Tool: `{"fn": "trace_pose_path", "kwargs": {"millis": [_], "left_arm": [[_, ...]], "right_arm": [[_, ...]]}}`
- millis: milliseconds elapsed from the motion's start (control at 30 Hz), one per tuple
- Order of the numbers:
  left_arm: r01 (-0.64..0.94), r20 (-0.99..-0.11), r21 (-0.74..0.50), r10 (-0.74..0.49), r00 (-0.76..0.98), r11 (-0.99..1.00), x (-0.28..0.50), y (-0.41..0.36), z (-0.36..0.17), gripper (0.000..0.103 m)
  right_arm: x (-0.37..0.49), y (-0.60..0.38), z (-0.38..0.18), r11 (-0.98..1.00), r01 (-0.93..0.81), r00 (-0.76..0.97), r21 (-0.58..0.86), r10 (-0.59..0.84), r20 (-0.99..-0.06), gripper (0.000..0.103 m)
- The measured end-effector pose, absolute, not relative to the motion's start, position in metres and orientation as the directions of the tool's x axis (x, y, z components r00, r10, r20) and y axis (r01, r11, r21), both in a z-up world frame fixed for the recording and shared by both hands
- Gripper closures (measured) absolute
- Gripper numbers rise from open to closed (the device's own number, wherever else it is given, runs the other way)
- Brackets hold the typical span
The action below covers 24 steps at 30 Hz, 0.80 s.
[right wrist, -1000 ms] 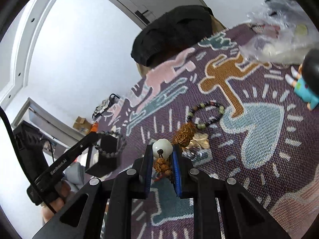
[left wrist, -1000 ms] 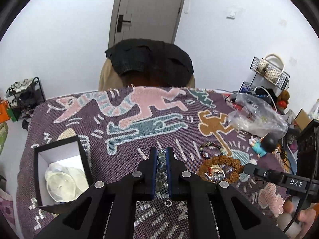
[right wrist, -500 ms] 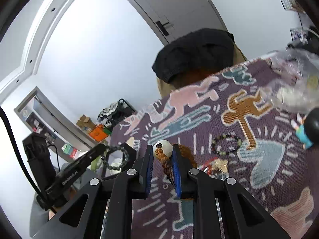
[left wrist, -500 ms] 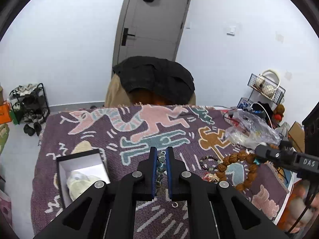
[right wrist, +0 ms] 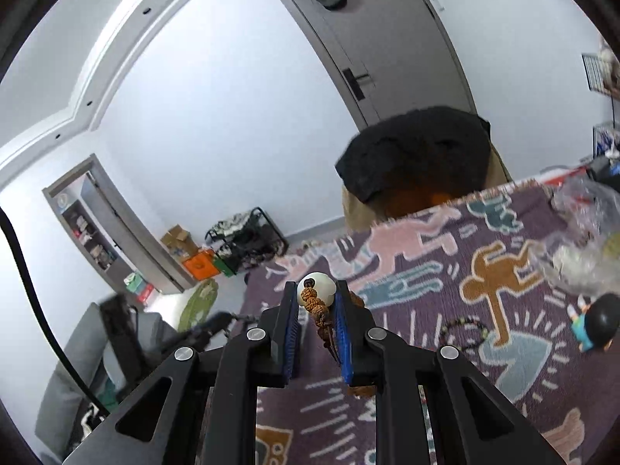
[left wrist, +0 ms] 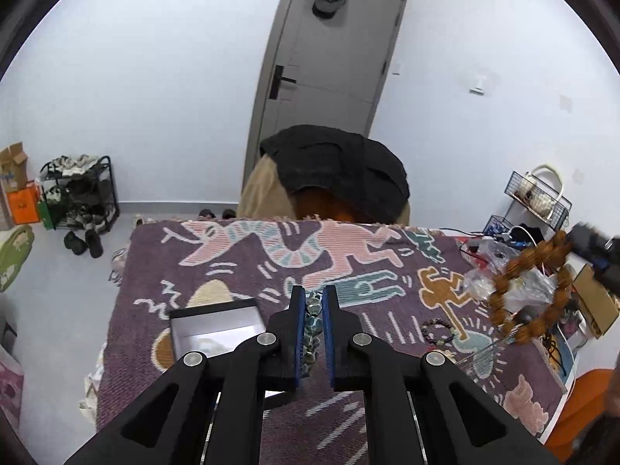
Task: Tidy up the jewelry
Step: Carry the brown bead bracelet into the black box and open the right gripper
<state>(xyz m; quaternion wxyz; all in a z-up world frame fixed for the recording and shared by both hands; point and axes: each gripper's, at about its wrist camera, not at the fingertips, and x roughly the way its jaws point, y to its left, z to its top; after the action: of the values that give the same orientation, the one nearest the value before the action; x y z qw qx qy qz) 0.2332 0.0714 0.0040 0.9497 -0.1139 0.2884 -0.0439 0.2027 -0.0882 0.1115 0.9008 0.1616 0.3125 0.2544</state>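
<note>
The left claw (left wrist: 311, 312) clenches a grey-green stone bead bracelet (left wrist: 312, 323) lying lengthwise along its fingers; the right claw (right wrist: 316, 302) grips a brown seed-bead bracelet (right wrist: 318, 306) hanging downward, its white bead uppermost.

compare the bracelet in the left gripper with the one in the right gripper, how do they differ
The grey-green bead bracelet has small, smooth, glossy stones; the brown seed bracelet has larger, rough, knobbly beads. The brown one carries a big white bead; the grey-green shows none. The left gripper stands narrower than the right gripper. Both are clamped and lifted off the patterned blanket.
</note>
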Motion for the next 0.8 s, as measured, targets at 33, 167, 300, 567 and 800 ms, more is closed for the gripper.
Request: {"fn": "trace_pose_path", "kwargs": {"millis": [33,167,300,567,800], "left_arm": [[0.012,-0.539,-0.241,-0.144,0.83,0.97,0.233,0.074,0.003,0.094],[-0.016,-0.548,-0.243,-0.123,0.827,0.97,0.233,0.089,-0.004,0.094],[-0.043,-0.566,-0.25,-0.11,0.817,0.967,0.235,0.102,-0.013,0.094],[-0.104,-0.615,-0.335,-0.133,0.777,0.937,0.237,0.131,-0.028,0.077],[-0.152,-0.544,-0.309,-0.043,0.838,0.939,0.204,0.159,-0.013,0.023]], "right_arm": [[0.202,-0.087,0.116,0.821,-0.362,0.679,0.442,0.557,-0.478,0.084],[0.197,-0.077,0.137,0.83,-0.385,0.694,0.404,0.549,-0.466,0.084],[0.191,-0.066,0.155,0.835,-0.409,0.704,0.368,0.546,-0.455,0.084],[0.187,-0.036,0.168,0.828,-0.457,0.692,0.324,0.56,-0.456,0.084],[0.198,0.004,0.155,0.808,-0.498,0.647,0.316,0.588,-0.484,0.084]]}}
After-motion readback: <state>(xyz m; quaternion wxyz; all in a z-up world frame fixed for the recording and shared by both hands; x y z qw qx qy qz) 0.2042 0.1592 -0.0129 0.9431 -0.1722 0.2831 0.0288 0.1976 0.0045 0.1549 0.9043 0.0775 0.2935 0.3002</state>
